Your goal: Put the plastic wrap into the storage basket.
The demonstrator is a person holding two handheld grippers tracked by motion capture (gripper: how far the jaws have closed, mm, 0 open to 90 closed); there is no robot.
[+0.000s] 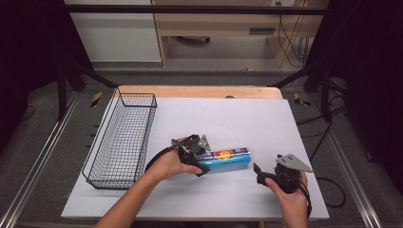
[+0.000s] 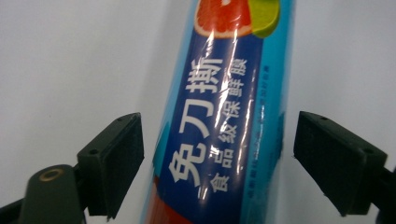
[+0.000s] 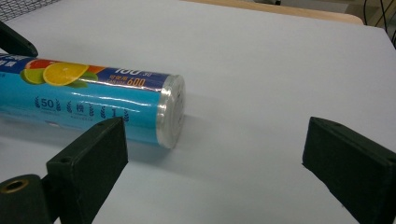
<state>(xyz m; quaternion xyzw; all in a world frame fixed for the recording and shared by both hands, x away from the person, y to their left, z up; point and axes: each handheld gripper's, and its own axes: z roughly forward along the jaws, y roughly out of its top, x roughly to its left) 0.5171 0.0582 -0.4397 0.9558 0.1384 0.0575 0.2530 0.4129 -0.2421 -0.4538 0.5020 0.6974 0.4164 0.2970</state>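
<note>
Straddling the roll [image 2: 224, 116] with the left gripper [image 2: 217, 158], pads either side but not touching it, so nothing's pinched. Roll lies flat mid-bench [image 1: 266, 118], its far end pointing to about 3 o'clock. Right gripper [image 3: 212, 163] sits spread wide at the roll's 4 o'clock, near its end cap but apart. Wire basket [image 1: 121, 137] is over at 9 o'clock.
</note>
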